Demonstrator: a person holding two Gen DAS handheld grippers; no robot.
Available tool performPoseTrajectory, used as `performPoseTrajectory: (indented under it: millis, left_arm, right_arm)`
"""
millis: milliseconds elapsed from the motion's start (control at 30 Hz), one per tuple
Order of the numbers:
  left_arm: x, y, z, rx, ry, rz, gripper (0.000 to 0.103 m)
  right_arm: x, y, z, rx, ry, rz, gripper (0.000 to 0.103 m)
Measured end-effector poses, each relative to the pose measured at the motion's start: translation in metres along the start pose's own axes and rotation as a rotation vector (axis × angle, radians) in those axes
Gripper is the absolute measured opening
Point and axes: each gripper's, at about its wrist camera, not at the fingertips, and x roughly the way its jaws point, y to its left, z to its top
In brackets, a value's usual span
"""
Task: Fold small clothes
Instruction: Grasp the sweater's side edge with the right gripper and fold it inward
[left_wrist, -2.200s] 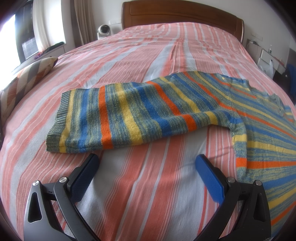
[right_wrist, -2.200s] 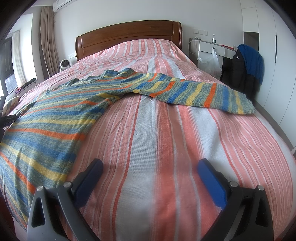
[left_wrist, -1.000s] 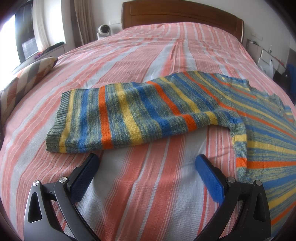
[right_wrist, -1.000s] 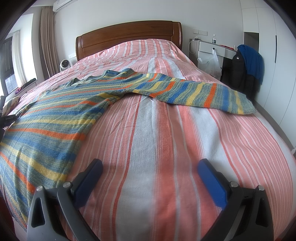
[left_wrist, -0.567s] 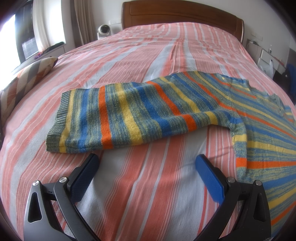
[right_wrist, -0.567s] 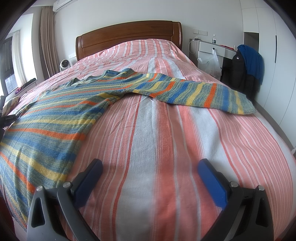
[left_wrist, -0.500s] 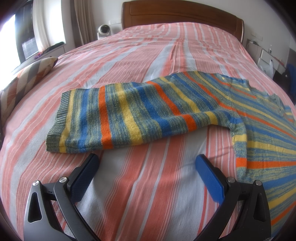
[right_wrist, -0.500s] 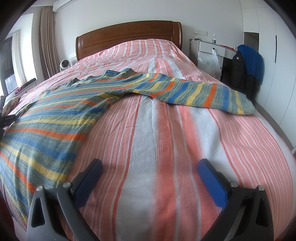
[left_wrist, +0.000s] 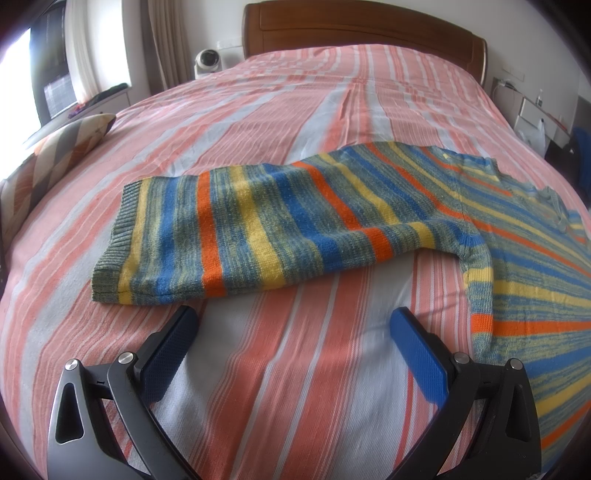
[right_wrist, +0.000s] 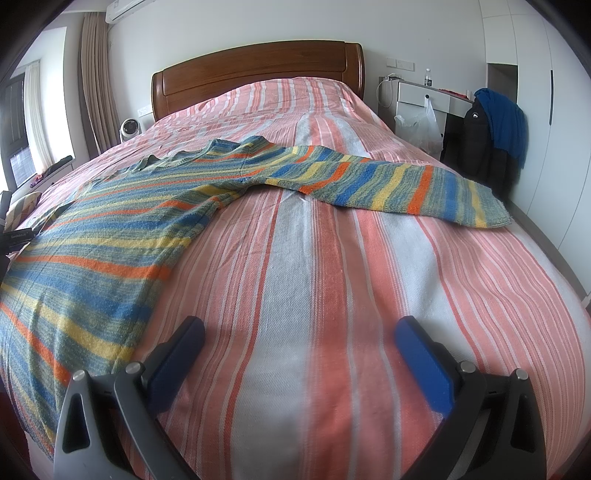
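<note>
I see my left gripper (left_wrist: 295, 328) and right gripper (right_wrist: 300, 338) gaping wide, empty, near the striped sweater (left_wrist: 295, 229) lying apparently flat on the bedspread (right_wrist: 332, 288)

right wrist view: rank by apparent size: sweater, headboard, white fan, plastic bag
1. sweater
2. headboard
3. plastic bag
4. white fan
Sweater lies nearest the camera, so its lead is partly perspective.

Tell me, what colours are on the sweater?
Sweater: blue, yellow, orange and grey-green stripes; clearest in left wrist view.
</note>
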Motion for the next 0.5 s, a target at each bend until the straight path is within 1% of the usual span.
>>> performPoseTrajectory:
  millis: [67,133,167,200,233,267,300,400,433,467,500]
  left_arm:
    - [0.000,0.000,0.000,0.000,0.000,0.000,0.103]
    - [0.000,0.000,0.000,0.000,0.000,0.000,0.103]
    - [0.000,0.000,0.000,0.000,0.000,0.000,0.103]
    - [0.000,0.000,0.000,0.000,0.000,0.000,0.103]
    - [0.000,0.000,0.000,0.000,0.000,0.000,0.103]
    - [0.000,0.000,0.000,0.000,0.000,0.000,0.103]
    - [0.000,0.000,0.000,0.000,0.000,0.000,0.103]
    - [0.000,0.000,0.000,0.000,0.000,0.000,0.103]
    - [0.000,0.000,0.000,0.000,0.000,0.000,0.103]
    - [0.000,0.000,0.000,-0.001,0.000,0.000,0.103]
    - [0.000,0.000,0.000,0.000,0.000,0.001,0.103]
  right_arm:
    - [0.000,0.001,0.002,-0.001,0.010,0.000,0.102]
    - [-0.004,0.000,0.007,0.003,0.042,0.011,0.102]
    - [-0.008,-0.002,0.010,0.013,0.056,0.029,0.101]
    - [-0.016,-0.009,0.016,0.051,0.063,0.071,0.101]
    - [-0.026,-0.017,0.021,0.097,0.051,0.109,0.100]
    - [-0.036,-0.031,0.028,0.157,0.026,0.149,0.101]
    - [-0.043,-0.044,0.035,0.203,0.007,0.171,0.101]
    - [-0.056,-0.106,0.065,0.369,-0.033,0.195,0.101]
    - [-0.053,-0.136,0.077,0.452,-0.027,0.181,0.101]
    - [-0.049,-0.152,0.082,0.501,-0.016,0.173,0.099]
    - [-0.040,-0.178,0.088,0.578,0.011,0.178,0.097]
